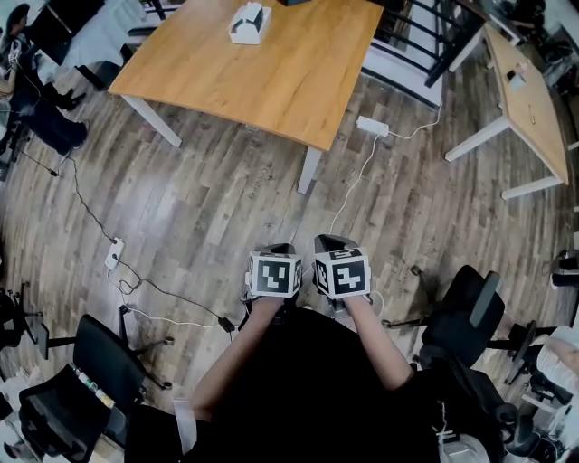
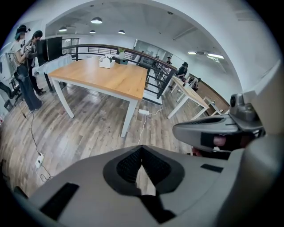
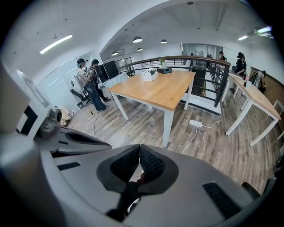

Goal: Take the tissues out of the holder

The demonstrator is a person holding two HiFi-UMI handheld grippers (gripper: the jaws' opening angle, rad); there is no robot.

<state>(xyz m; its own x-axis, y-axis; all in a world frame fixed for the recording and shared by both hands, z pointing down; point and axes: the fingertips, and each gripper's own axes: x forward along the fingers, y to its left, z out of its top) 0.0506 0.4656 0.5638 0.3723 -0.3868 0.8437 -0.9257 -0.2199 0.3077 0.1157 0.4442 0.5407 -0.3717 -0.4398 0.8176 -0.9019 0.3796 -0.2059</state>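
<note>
Judged as the approach stage, well apart from the goal and with nothing taken out yet. Standing on the wooden floor (image 1: 226,199), holding the left gripper (image 1: 274,251) and the right gripper (image 1: 331,246) side by side close to the body, both pointing steeply down. On the left, jaws closed tip to tip with nothing between them, only floor showing through the gap behind the pads; on the right, jaws likewise pressed together and empty. Far off, near the back edge of the wooden desk (image 1: 271,81), the tissue holder (image 1: 249,23): a small pale box, seemingly with white tissue at its top, too small here for more detail. To do this well: walk up to the near edge of the desk, stepping clear of the power strip (image 1: 372,126) and its cable beside the desk leg; spread the jaws before reaching in, not over the box; steady the holder with one gripper to stop any sliding or lifting; pinch the topmost tissue near its middle with the other and draw straight up, slowly, to avoid tearing. As for writing: none legible anywhere. Only black-and-white square patterns on the marker cubes (image 1: 344,274), shapes rather than letters; no brand or label readable on the holder from this far away.
</note>
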